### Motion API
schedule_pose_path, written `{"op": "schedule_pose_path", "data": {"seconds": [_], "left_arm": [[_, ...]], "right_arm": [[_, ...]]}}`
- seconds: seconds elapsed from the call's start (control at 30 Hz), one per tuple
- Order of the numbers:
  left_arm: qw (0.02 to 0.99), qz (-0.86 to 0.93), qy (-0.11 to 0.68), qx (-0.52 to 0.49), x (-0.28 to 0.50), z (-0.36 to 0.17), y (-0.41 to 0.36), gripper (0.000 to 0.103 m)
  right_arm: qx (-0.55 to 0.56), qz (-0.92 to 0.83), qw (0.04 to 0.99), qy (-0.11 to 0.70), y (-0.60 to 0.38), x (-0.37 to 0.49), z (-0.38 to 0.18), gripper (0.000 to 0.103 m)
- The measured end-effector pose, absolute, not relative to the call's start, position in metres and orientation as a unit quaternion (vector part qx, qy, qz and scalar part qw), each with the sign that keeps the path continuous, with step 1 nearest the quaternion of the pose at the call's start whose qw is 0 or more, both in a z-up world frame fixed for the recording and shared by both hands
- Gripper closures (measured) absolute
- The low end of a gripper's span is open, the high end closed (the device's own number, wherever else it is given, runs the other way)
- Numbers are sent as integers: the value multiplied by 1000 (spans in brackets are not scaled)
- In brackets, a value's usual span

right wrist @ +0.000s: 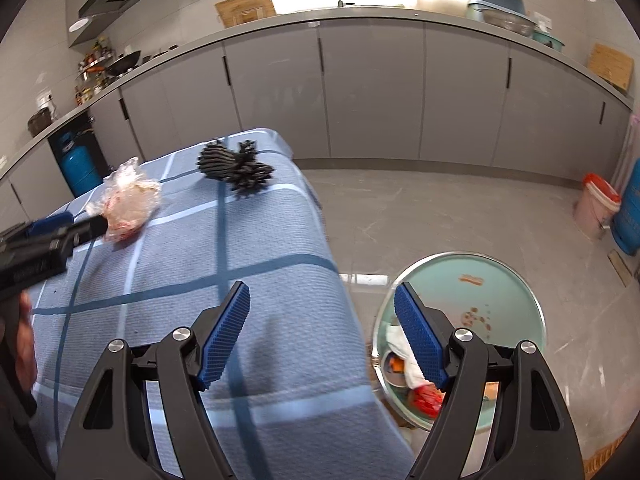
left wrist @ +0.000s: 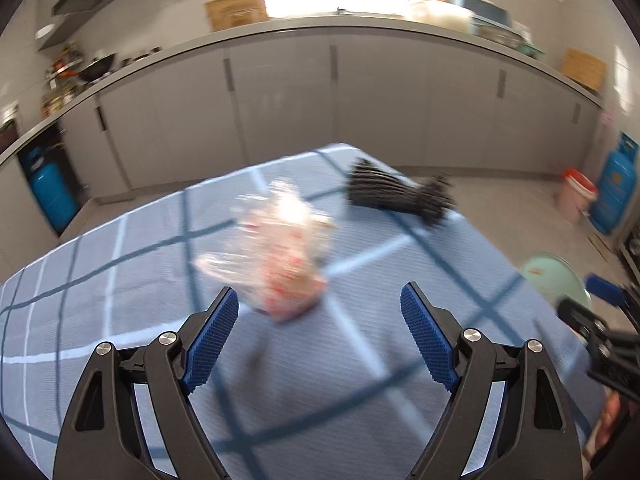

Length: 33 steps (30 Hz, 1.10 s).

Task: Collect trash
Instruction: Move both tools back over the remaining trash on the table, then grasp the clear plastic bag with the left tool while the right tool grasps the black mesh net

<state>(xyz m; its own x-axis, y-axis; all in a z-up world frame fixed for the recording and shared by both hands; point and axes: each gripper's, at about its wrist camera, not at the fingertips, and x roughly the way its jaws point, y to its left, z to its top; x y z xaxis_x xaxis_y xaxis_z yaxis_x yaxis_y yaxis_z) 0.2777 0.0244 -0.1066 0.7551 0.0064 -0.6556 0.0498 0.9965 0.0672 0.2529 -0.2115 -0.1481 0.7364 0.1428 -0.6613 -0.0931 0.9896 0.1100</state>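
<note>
Above the checked blue tablecloth (left wrist: 120, 280), the left gripper (left wrist: 320, 300) stands wide and empty, a crumpled plastic bag (left wrist: 280, 248) lying just past its fingertips. In the right wrist view, the right gripper (right wrist: 322, 300) gapes empty over the table edge and the green bin (right wrist: 500, 280).

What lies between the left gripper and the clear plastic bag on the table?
Nothing but bare blue checked cloth. In the left wrist view, the left gripper is open, and the bag lies just ahead of its fingertips, untouched.
</note>
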Motion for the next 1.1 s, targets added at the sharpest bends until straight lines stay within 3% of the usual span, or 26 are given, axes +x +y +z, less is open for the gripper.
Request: {"op": "schedule_pose_path", "data": {"seconds": [0.5,0.57,0.63,0.73,1.1], "left_arm": [[930,18,366,32,335,-124,42,21],[929,17,370,30,339,-126,44,36],[926,7,377,26,342,-129,45,59],[924,0,383,20,344,-134,48,76],[935,21,354,10,342,-116,77,78]], "right_arm": [[8,82,932,352,-184,295,-135,28],[1,88,932,352,-177,310,-132,28],[-2,93,932,350,-169,323,-131,28],[-8,101,930,353,-157,348,-130,28],[-22,123,915,384,-124,425,-145,28]]}}
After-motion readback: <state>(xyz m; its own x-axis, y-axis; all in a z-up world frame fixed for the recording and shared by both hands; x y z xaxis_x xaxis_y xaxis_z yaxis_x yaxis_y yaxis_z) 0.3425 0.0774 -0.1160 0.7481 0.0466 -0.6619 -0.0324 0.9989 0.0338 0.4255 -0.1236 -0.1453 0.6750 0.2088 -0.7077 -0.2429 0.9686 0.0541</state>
